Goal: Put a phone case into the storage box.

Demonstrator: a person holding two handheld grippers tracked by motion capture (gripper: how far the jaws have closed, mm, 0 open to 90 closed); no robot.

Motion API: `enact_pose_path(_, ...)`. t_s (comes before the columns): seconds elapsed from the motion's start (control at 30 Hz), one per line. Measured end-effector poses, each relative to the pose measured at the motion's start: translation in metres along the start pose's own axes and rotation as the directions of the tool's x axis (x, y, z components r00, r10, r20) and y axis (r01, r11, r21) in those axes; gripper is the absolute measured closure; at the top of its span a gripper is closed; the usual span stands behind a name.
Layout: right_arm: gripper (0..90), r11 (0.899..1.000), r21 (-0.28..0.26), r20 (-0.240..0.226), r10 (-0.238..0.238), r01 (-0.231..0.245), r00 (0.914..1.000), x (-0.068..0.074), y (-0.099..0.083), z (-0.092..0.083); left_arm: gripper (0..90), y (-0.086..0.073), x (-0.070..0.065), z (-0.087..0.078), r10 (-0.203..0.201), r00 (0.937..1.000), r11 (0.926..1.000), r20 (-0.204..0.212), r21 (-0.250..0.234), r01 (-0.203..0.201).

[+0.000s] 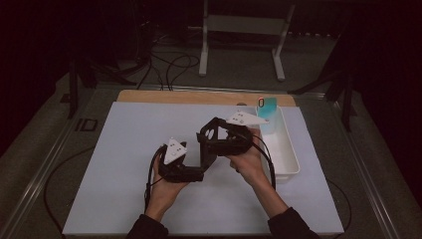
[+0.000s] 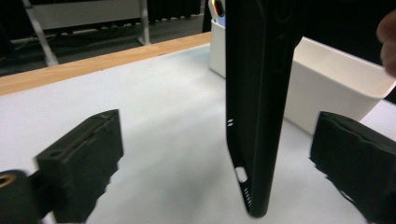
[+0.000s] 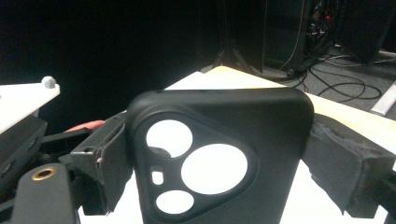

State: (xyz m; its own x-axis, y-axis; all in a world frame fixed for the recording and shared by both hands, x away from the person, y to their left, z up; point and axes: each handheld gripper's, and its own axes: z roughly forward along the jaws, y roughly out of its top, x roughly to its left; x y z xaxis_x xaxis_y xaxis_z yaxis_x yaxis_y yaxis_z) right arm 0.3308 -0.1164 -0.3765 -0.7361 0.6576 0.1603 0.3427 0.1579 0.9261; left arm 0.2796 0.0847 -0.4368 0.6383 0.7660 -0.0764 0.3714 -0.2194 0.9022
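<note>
Black and rubbery, the phone case sits squeezed between the fingers of the right gripper above the white bench, while the left gripper has its fingers wide apart on both sides of the case's lower end, not touching it — so this looks like a hand-over to the right side. Next, the left gripper should back away without bumping the case. Close by sits a white bin with a teal case standing in it — so the right hand has little room there.
</note>
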Motion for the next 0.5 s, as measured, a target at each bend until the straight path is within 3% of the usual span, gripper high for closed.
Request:
enact_pose_path(0.2, 14.0, 1.000, 0.000, 0.007, 0.004, -0.004, 1.0000, -0.001, -0.002, -0.001, 0.0, -0.006, 0.003, -0.009, 0.032, 0.9990, 0.9995, -0.031, -0.007, -0.032)
enact_pose_path(0.5, 14.0, 1.000, -0.003, 0.013, -0.005, 0.005, 0.9999, -0.003, -0.002, -0.003, 0.0, -0.019, 0.016, -0.026, 0.026, 0.9978, 0.9992, -0.062, -0.028, -0.028)
